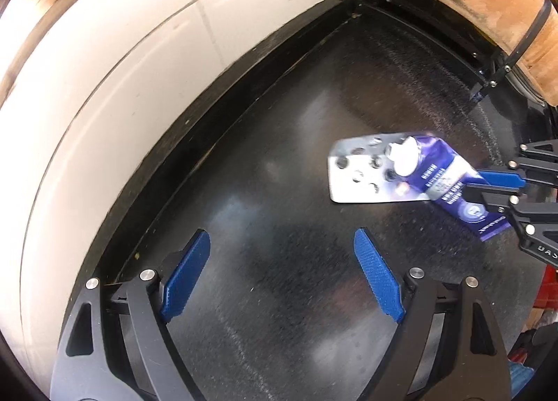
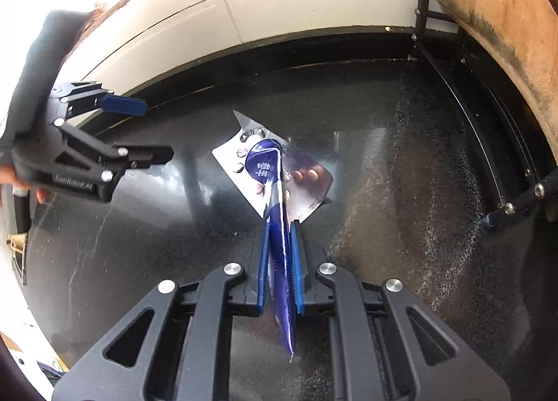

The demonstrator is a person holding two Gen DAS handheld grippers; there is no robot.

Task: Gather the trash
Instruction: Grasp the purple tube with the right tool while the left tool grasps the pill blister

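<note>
The right gripper (image 2: 280, 226) is clamped hard on a flattened purple carton (image 2: 279, 261), its blue pads pressed almost together with only the squashed card between them. In the right wrist view the carton runs up the middle of the frame from below the pads to just above them. In the left wrist view it sits at the right edge (image 1: 450, 184), its white cap toward the centre.

Just beyond the carton, at mid-frame, a silver pill sheet (image 2: 307, 184) lies on the black table (image 2: 401, 191). It has popped pockets, and a few brownish pills seem to remain. Whether the carton tip touches it I cannot tell.

The left gripper (image 1: 282, 272) is spread wide with nothing between its pads, pointing down at bare tabletop in the lower middle of its own view.

The carton looks empty, light and easily creased. A pinch across its flat faces, as here, should hold, though the glossy print may be slippery. The pill sheet looks thin, springy and flat against the table. I would take it by a raised edge or corner, since a pinch from straight above would likely skate off the foil.
</note>
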